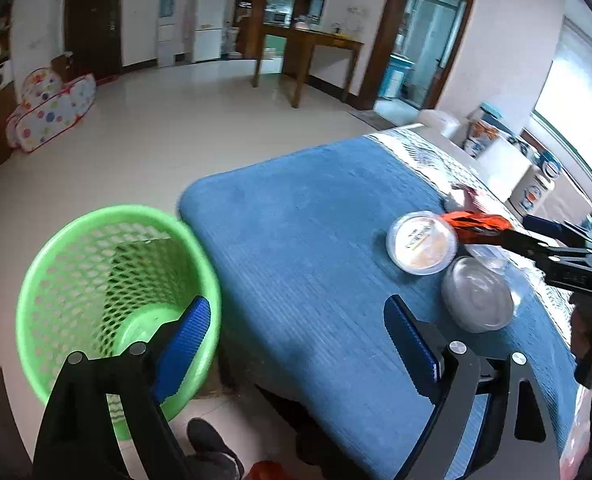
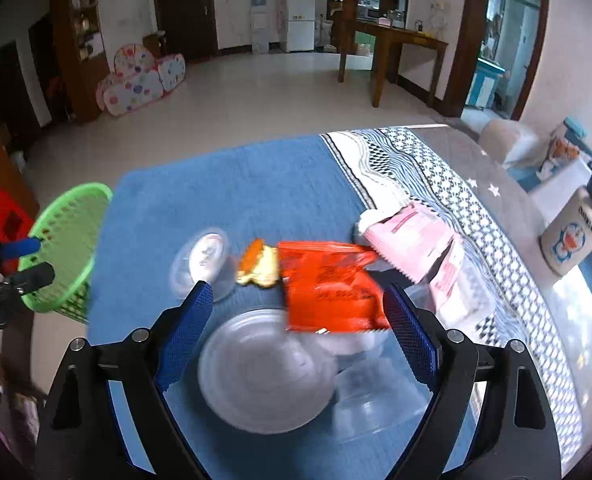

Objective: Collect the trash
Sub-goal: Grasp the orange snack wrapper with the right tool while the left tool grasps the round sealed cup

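On the blue mat (image 2: 224, 200) lies a heap of trash: a red wrapper (image 2: 327, 284), a pink packet (image 2: 415, 240), a yellow-orange snack wrapper (image 2: 258, 266), a small lidded cup (image 2: 206, 260), a clear round lid (image 2: 266, 368) and a clear tub (image 2: 375, 392). My right gripper (image 2: 296, 296) hovers open over the lid and the red wrapper, gripping nothing. A green mesh basket (image 1: 116, 300) stands on the floor at the mat's left edge. My left gripper (image 1: 296, 308) is open and empty, one finger over the basket's rim and one over the mat. The cup (image 1: 420, 242) and lid (image 1: 477, 294) sit to its right.
Cartoon-printed bottles (image 2: 575, 236) stand at the table's right edge on a patterned cloth (image 2: 435, 184). A red stool (image 2: 0, 220) is behind the basket. A person's shoe (image 1: 212, 448) is on the floor below. Farther off are a wooden table (image 2: 395, 48) and a dotted play tent (image 2: 140, 76).
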